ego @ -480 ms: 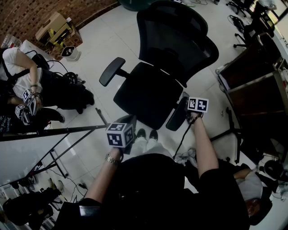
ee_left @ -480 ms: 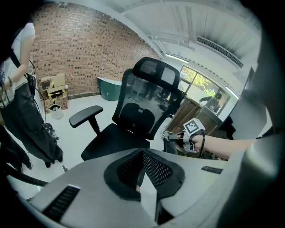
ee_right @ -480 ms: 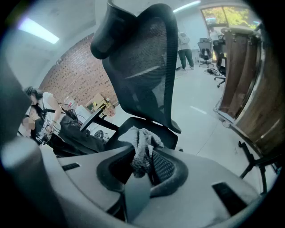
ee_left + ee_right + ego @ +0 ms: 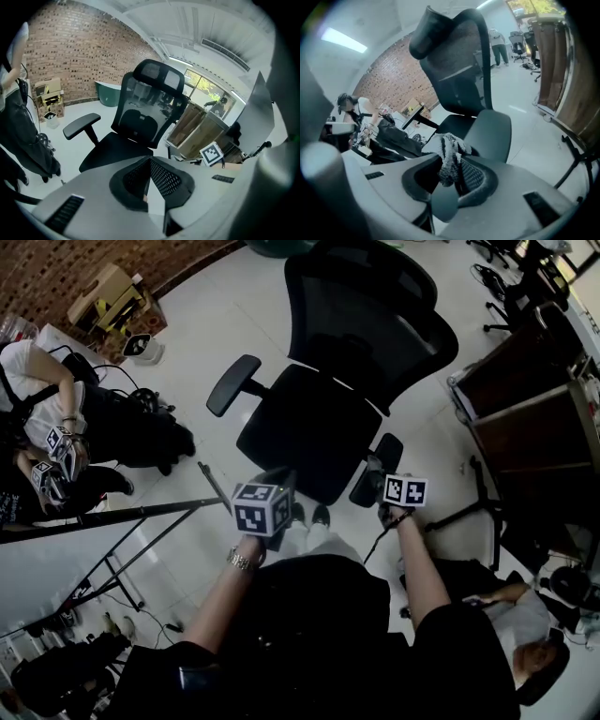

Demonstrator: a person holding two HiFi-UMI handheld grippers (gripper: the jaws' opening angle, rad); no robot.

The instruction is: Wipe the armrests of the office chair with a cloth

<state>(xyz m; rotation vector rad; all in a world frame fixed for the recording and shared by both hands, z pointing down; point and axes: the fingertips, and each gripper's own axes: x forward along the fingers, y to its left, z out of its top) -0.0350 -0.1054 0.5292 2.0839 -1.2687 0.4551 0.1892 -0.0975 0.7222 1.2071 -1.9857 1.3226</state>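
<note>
The black office chair (image 4: 309,418) stands in front of me, with its left armrest (image 4: 234,385) and right armrest (image 4: 377,470) both showing. My right gripper (image 4: 379,474) is shut on a grey-and-white cloth (image 4: 449,157) at the near end of the right armrest pad (image 4: 490,133). In the right gripper view the cloth bunches up between the jaws, just short of the pad. My left gripper (image 4: 275,480) hangs shut and empty in front of the seat's near edge. In the left gripper view (image 4: 150,161) it faces the seat (image 4: 117,147) and the left armrest (image 4: 82,125).
A seated person (image 4: 56,418) holding grippers is at the left. A black stand (image 4: 112,517) slants across the floor near my left arm. Wooden desks (image 4: 534,418) line the right side, and another person (image 4: 525,634) sits at the lower right. Cardboard boxes (image 4: 112,296) stand by the brick wall.
My right gripper has drawn back toward me along the right armrest with the cloth. The left gripper shifted slightly right and forward.
</note>
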